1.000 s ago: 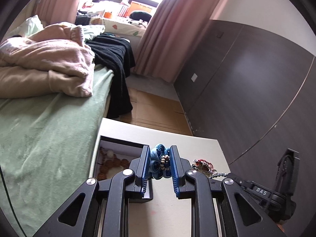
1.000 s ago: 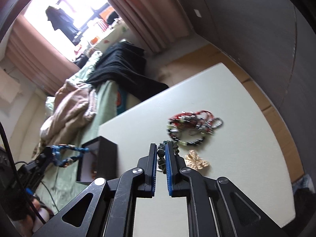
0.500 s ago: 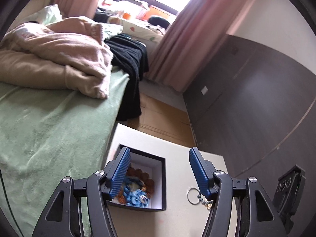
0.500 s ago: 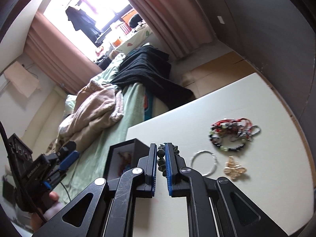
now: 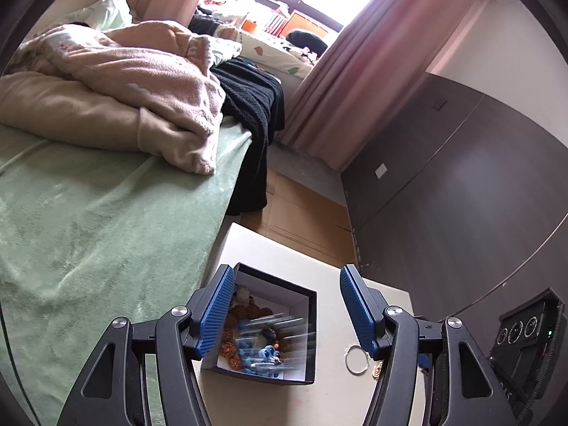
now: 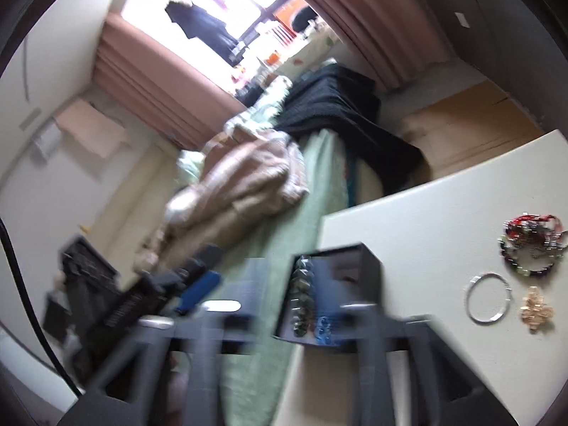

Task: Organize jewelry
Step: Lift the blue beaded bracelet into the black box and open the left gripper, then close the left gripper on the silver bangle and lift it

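Note:
A black jewelry box [image 5: 305,333] with a white lining sits on the white table [image 5: 269,248]. A blue beaded bracelet [image 5: 262,356] and a brown bead bracelet [image 5: 230,323] lie in it. My left gripper [image 5: 287,316] is open and empty above the box. In the right wrist view my right gripper [image 6: 301,305] is blurred with its jaws wide apart. A dark bead bracelet [image 6: 301,298] hangs in streaks over the box [image 6: 369,277]. A silver ring [image 6: 489,296], a gold brooch [image 6: 536,310] and a bracelet pile [image 6: 529,246] lie on the table.
A bed with a green sheet [image 5: 92,234], pink blankets [image 5: 117,81] and black cloth [image 5: 252,103] runs along the table's left side. A dark panelled wall [image 5: 461,195] stands to the right. The left gripper shows at the left in the right wrist view [image 6: 198,287].
My left gripper opened and the blue bracelet dropped into the box. My right gripper swung left over the box and opened; the dark bracelet is leaving its jaws.

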